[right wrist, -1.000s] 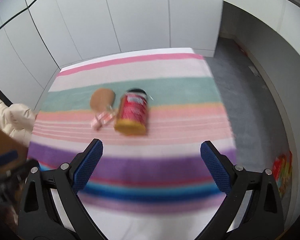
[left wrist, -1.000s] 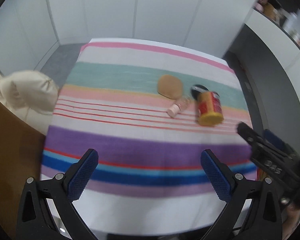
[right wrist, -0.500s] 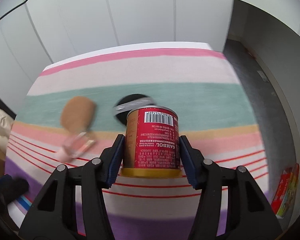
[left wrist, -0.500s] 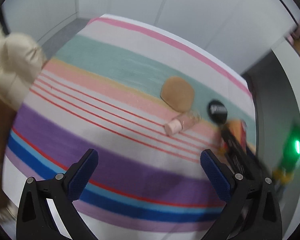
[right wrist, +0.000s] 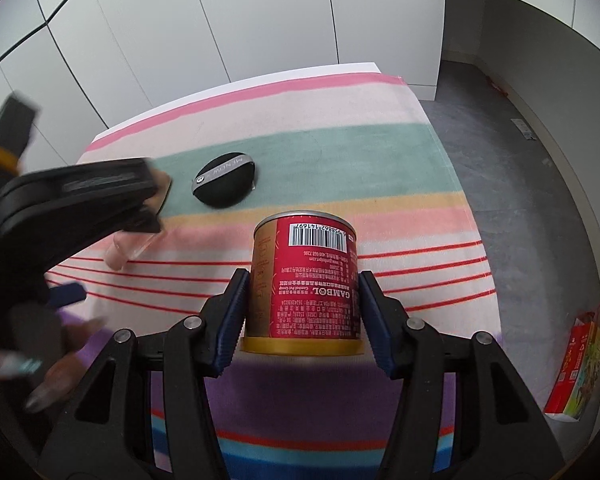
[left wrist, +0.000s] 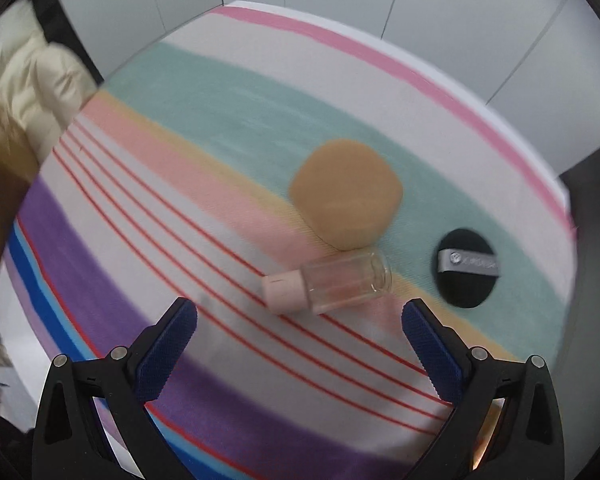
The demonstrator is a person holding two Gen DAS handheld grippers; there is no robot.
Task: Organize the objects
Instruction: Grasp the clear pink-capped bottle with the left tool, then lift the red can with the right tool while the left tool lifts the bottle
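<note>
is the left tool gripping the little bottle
No, the left tool is open above the cloth, short of the lying bottle.

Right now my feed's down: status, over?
Right gripper shut on red can. Left gripper open above glass bottle. Sponge, black puff close by.

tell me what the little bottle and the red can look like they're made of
Small bottle: clear glass or hard plastic, since the stripes show through it; its pink cap looks like matte plastic. Red can: probably metal with a glossy printed label, going by the silvery rim on its far end and the gold rim near the right gripper clamping it.
</note>
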